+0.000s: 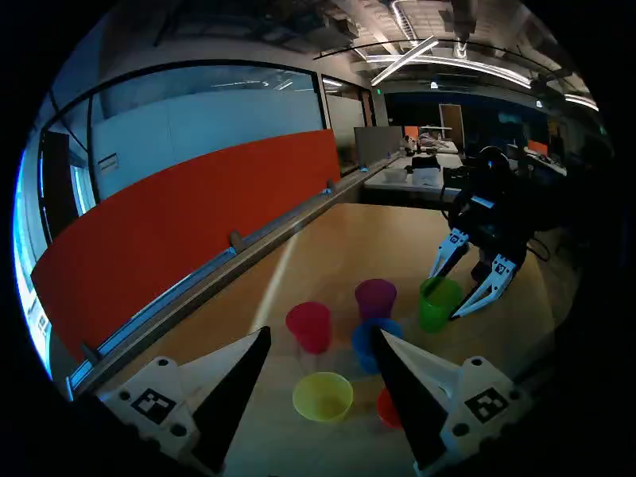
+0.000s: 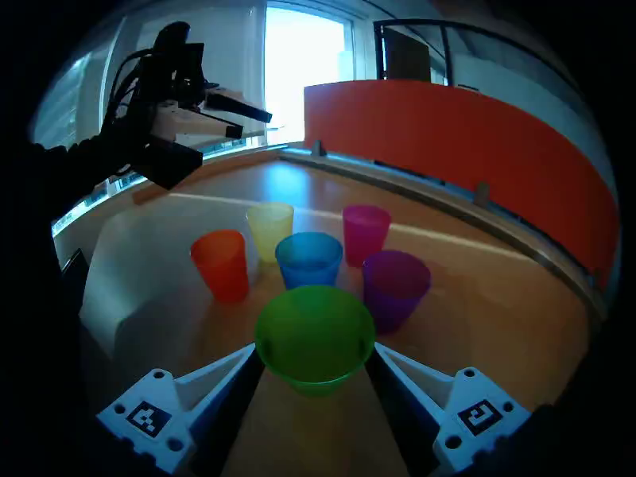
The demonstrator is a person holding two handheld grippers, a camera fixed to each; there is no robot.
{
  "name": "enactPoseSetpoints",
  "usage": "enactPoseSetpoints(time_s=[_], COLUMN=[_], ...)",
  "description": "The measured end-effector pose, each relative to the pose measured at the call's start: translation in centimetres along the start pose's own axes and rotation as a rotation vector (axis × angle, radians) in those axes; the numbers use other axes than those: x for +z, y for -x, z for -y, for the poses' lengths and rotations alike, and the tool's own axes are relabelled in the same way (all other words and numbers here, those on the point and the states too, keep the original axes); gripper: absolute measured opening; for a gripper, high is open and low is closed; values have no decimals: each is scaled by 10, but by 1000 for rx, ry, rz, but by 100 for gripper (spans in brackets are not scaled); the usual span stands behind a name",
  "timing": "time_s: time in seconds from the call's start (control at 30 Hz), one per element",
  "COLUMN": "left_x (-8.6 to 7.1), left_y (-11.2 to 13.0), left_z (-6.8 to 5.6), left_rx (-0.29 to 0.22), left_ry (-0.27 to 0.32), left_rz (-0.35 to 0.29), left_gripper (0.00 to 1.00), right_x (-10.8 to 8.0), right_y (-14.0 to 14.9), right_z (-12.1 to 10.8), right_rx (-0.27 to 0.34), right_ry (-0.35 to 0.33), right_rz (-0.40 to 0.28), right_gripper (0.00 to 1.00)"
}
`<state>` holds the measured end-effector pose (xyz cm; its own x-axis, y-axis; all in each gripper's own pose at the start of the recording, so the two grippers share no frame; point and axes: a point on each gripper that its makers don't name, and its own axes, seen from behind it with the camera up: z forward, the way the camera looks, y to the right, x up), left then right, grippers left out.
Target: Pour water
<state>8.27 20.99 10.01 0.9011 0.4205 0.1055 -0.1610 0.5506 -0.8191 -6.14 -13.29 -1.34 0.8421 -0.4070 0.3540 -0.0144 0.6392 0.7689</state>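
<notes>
1. Taking the blue cup (image 2: 308,258) as the hub of the cluster on the wooden table (image 2: 493,318): crowding close around it, all upright, an orange cup (image 2: 221,262), a yellow cup (image 2: 269,226), a pink cup (image 2: 366,230) and a purple cup (image 2: 395,286).
2. Standing just on the camera side of the blue cup in the right gripper view: the green cup (image 2: 315,338), upright, mouth facing up.
3. Bracketing that green cup with the right gripper (image 2: 315,359), one finger along each flank and the tips right at the cup wall; cannot tell whether truly squeezing it or merely lying alongside.
4. Hovering well apart from the blue cup and above the table: the left gripper (image 1: 319,334), fingers spread wide, carrying nothing, aiming roughly toward the blue cup.
5. Judging progress: barely getting under way. Seeing no cup tilting and no water showing in any cup, though too dim inside them to be sure; nothing looking poured so far.
6. Remaining, most likely: firming the hold on the green cup, raising it, then tipping it over the blue cup or one of the cups beside it. Cannot tell which cup is meant to receive.
</notes>
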Motion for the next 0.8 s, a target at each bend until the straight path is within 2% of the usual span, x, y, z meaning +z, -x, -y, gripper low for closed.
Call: enactPoseSetpoints(time_s=[0.4, 0.8], left_x=[2, 9], left_y=[-2, -4], left_z=[-2, -8], left_rx=[12, 19], left_ry=[4, 26], left_rz=[1, 1], left_gripper=[91, 91], right_x=[-22, -38], right_y=[-41, -80], right_z=[-7, -11], right_rx=[-38, -37], right_ry=[48, 77], right_rz=[-114, -238], right_gripper=[89, 89])
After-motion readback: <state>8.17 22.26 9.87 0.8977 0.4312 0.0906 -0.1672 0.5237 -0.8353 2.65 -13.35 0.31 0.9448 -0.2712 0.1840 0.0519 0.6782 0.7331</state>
